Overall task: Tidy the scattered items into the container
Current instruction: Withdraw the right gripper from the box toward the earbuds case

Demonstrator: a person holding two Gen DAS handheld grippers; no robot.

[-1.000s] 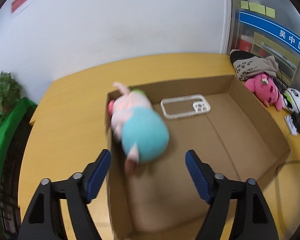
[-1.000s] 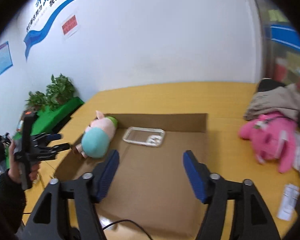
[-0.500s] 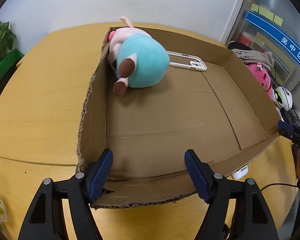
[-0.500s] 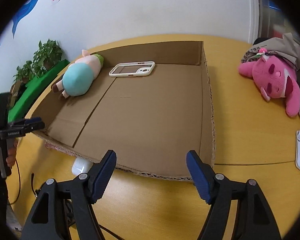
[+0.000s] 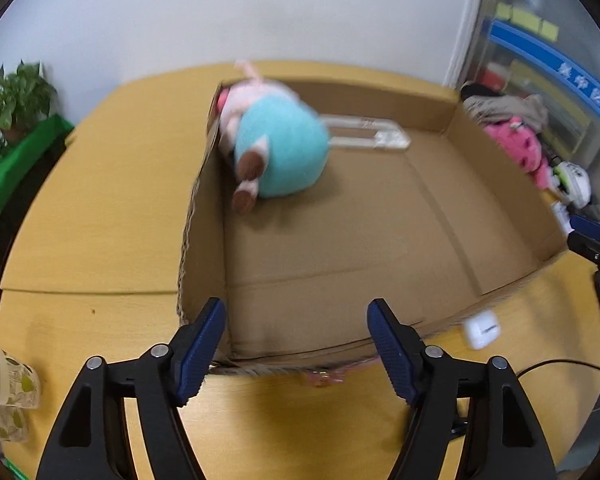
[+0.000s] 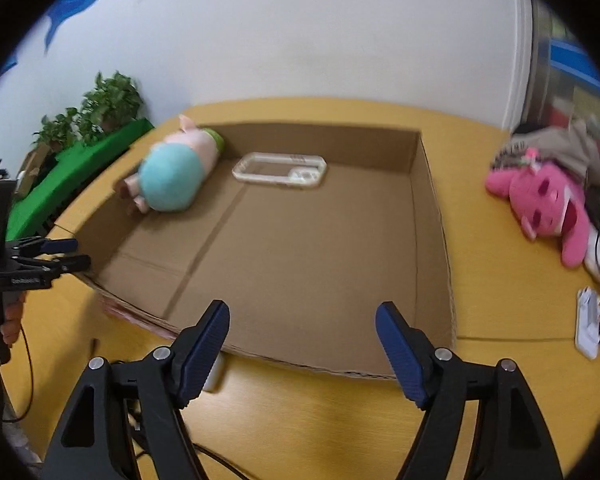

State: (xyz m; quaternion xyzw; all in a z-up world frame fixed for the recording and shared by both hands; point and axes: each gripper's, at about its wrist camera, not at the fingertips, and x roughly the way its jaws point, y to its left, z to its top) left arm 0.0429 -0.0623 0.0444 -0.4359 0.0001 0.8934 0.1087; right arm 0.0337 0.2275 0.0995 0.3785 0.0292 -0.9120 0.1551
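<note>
A shallow cardboard box [image 5: 452,116] [image 6: 428,200] lies on the yellow table. Inside it, at the far left corner, lies a plush pig in a teal dress [image 5: 280,152] [image 6: 172,176], and beside it a clear phone case [image 5: 372,138] [image 6: 280,170]. My left gripper [image 5: 296,344] is open and empty, over the box's near edge. My right gripper [image 6: 302,344] is open and empty, above the near wall. A small white case [image 5: 482,330] [image 6: 214,376] lies on the table just outside the near wall. A pink plush [image 5: 516,144] [image 6: 544,204] lies right of the box.
A grey cloth bundle [image 6: 556,148] and a white-green toy [image 5: 572,180] lie by the pink plush. A white flat item [image 6: 588,320] lies at the right edge. Paper cups [image 5: 4,384] stand at the near left. Potted plants [image 6: 100,108] and a green ledge are left. A cable [image 5: 556,364] runs along the table.
Both grippers have pulled back and tilted up from the box, so more of the table in front of it shows. The plush pig and phone case stay in the box.
</note>
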